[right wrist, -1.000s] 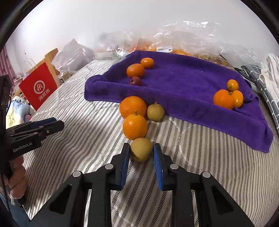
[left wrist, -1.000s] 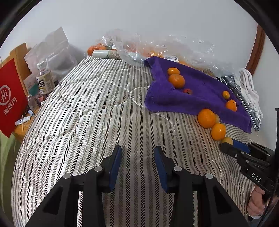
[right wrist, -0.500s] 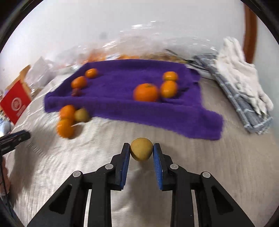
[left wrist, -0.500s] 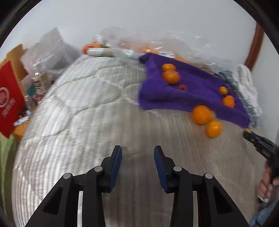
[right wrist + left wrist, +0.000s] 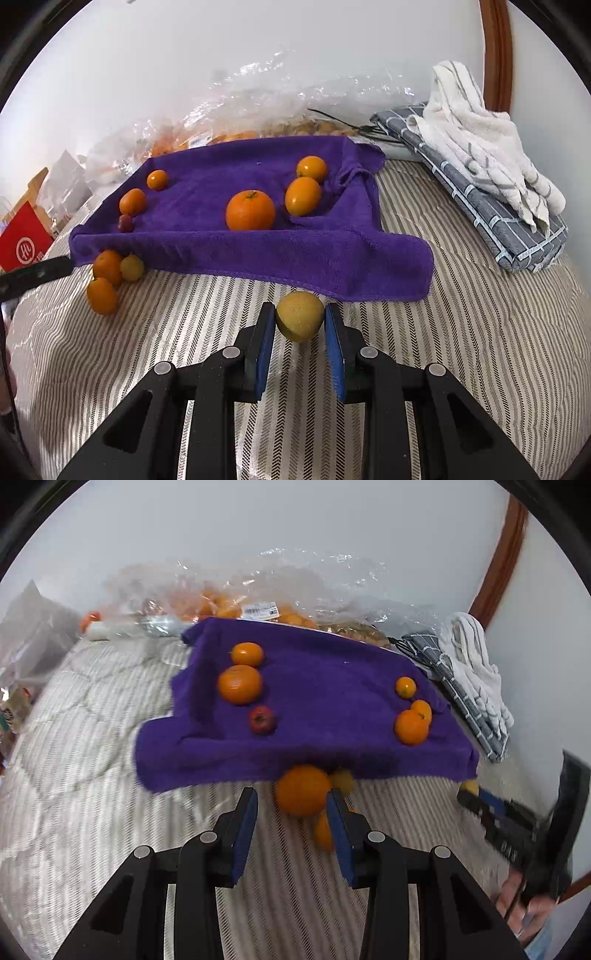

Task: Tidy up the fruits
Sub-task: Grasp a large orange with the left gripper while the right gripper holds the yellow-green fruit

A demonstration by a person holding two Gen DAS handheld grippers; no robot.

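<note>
A purple towel [image 5: 332, 709] [image 5: 207, 243] lies on the striped bed with several oranges and a small red fruit [image 5: 261, 719] on it. My right gripper [image 5: 300, 325] is shut on a yellow-green fruit [image 5: 300, 315], held in front of the towel's near edge. My left gripper [image 5: 291, 805] is open just in front of a large orange [image 5: 303, 789] at the towel's front edge; its right finger hides part of a smaller orange [image 5: 323, 830]. Another yellow fruit [image 5: 341, 779] sits behind. In the right wrist view two oranges [image 5: 105, 280] and a yellow fruit [image 5: 132, 267] lie left of the towel.
Clear plastic bags of fruit [image 5: 258, 602] lie against the wall behind the towel. A folded grey cloth [image 5: 491, 210] and a white towel [image 5: 480, 129] lie at the right. A red bag [image 5: 22, 243] stands at the left bed edge.
My right gripper has lifted the yellow-green fruit and carried it right, along the towel's front. My left gripper has moved right and forward up to the large orange.
</note>
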